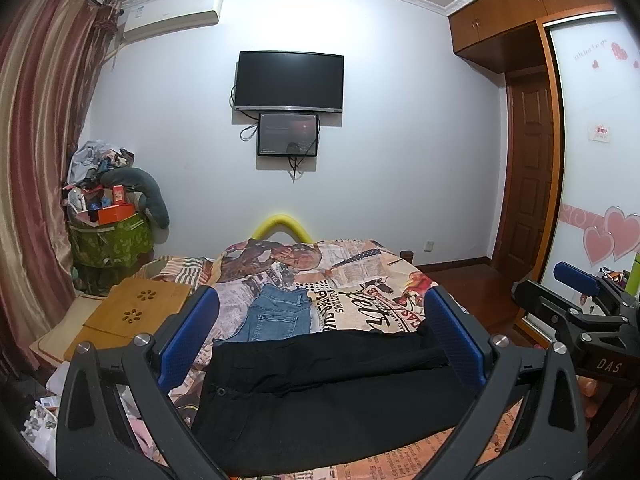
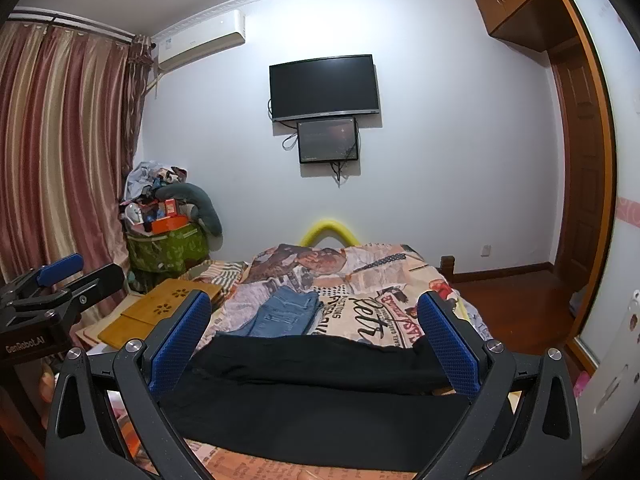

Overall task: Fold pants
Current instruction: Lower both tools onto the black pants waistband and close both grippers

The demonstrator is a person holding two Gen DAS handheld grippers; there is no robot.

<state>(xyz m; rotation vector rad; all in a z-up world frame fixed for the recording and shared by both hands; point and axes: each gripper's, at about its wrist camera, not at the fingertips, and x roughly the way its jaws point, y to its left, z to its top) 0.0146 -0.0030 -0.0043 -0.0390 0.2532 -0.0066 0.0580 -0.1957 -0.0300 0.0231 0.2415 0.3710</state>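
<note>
Black pants [image 1: 332,392] lie spread across the near end of the printed bedspread [image 1: 360,272], under and ahead of both grippers. The left gripper [image 1: 320,336] and right gripper [image 2: 314,340] hover above them, fingers spread wide, holding nothing. Folded jeans [image 1: 280,316] lie just beyond.

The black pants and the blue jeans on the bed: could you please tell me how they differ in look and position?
The black pants are plain and dark, while the blue jeans are faded denim with a visible back pocket. The black pants lie nearest the open grippers, spread wide across the bed; the blue jeans sit farther back in a smaller, more compact shape. Both rest on the printed bedcover, and neither is gripped.
</note>
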